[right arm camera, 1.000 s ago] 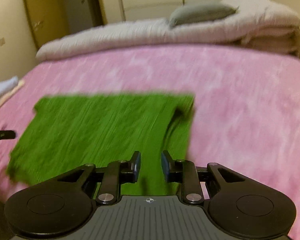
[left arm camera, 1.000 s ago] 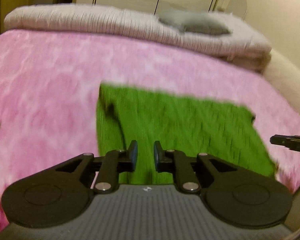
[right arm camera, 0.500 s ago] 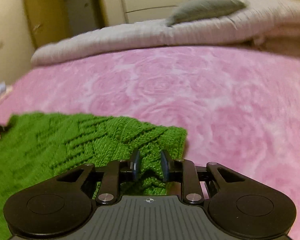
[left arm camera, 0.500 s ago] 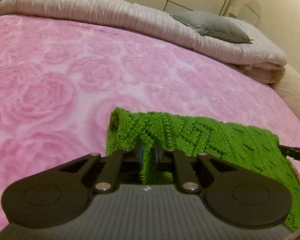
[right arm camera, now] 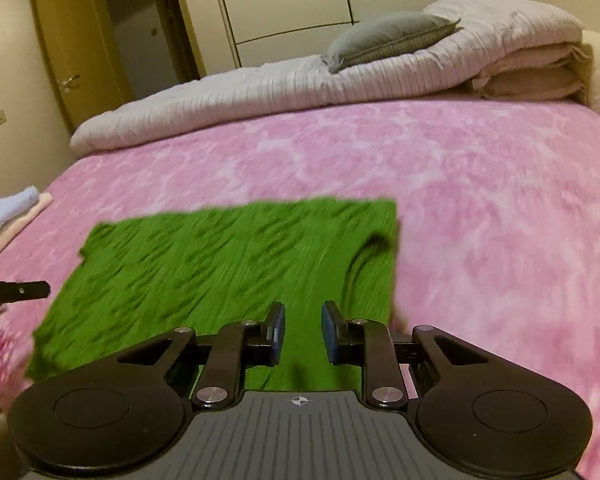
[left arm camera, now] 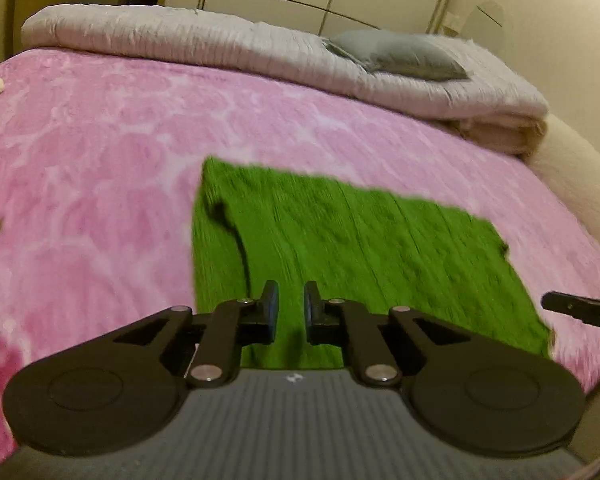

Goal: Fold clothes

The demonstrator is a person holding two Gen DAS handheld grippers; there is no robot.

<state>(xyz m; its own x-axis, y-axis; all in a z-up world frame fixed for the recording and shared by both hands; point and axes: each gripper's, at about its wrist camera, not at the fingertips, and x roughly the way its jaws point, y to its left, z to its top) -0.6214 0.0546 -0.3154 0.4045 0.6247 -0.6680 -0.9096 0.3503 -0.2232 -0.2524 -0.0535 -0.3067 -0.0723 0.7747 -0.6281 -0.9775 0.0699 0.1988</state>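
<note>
A green knitted sweater (left arm camera: 360, 248) lies flat on the pink rose-patterned bedspread (left arm camera: 100, 168); it also shows in the right wrist view (right arm camera: 220, 268). My left gripper (left arm camera: 291, 312) hovers over the sweater's near left part. Its jaws stand a narrow gap apart with nothing pinched between them. My right gripper (right arm camera: 303, 332) hovers over the near right part, also a little apart and empty. A dark fold line runs down the sweater near each outer edge. Each view catches a black finger of the other gripper at its side, the right one (left arm camera: 580, 310) and the left one (right arm camera: 16, 291).
A folded grey-white quilt (right arm camera: 280, 84) with a grey pillow (right arm camera: 388, 36) lies across the far end of the bed, stacked blankets (right arm camera: 532, 76) beside it. Folded white and pink cloths (right arm camera: 8, 220) sit at the left edge. Cupboards and a door stand behind.
Half a second ago both grippers were low at the sweater's near edge with cloth bunched between nearly closed jaws. Now both are back and higher, jaws apart and empty, with the sweater flat.
</note>
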